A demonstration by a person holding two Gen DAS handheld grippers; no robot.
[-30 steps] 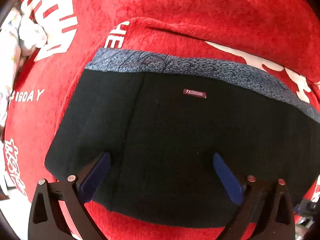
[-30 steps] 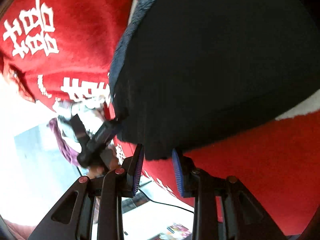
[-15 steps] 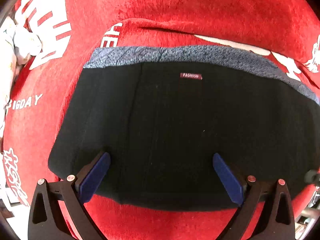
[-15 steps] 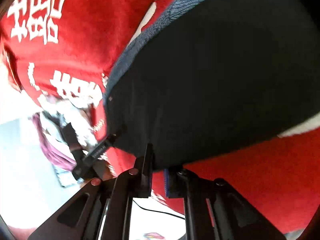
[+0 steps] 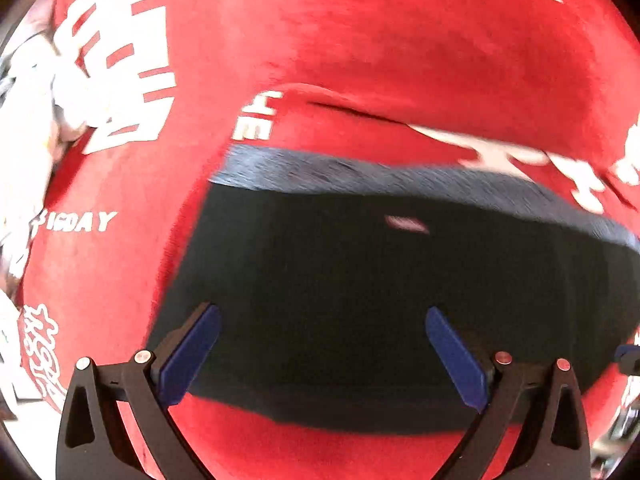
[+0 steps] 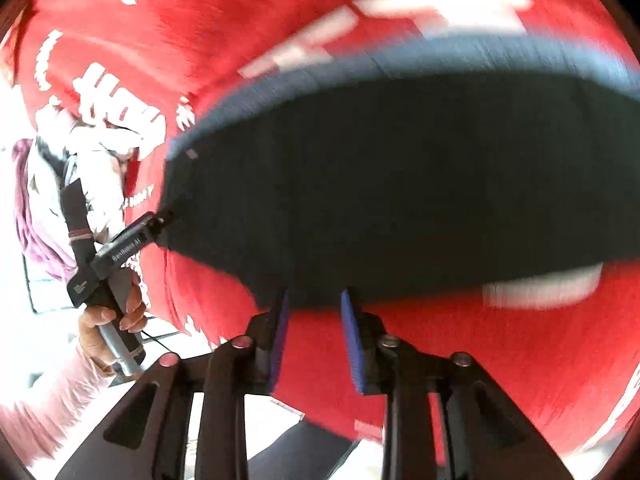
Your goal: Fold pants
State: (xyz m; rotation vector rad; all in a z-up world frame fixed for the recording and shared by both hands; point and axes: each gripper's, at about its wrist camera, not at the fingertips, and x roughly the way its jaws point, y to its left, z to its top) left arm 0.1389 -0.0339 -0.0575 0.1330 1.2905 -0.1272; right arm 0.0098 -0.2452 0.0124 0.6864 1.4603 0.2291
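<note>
Pants point(image 5: 392, 304): black, folded into a compact flat block on the red blanket point(image 5: 360, 52), grey waistband point(image 5: 360, 170) at far edge; left gripper point(image 5: 320, 350) jaws wide apart, right gripper point(image 6: 314, 332) jaws just reopened, nothing clamped; folding looks nearly finished.

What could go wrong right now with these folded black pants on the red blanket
The right gripper has just been opening, with the near edge of the black pants at its pads, so that edge may be dragged out of line. The left gripper hangs open over the fold, and a low pass could rumple it. The red blanket is ridged beside the grey waistband, so the stack may sit unevenly.
</note>
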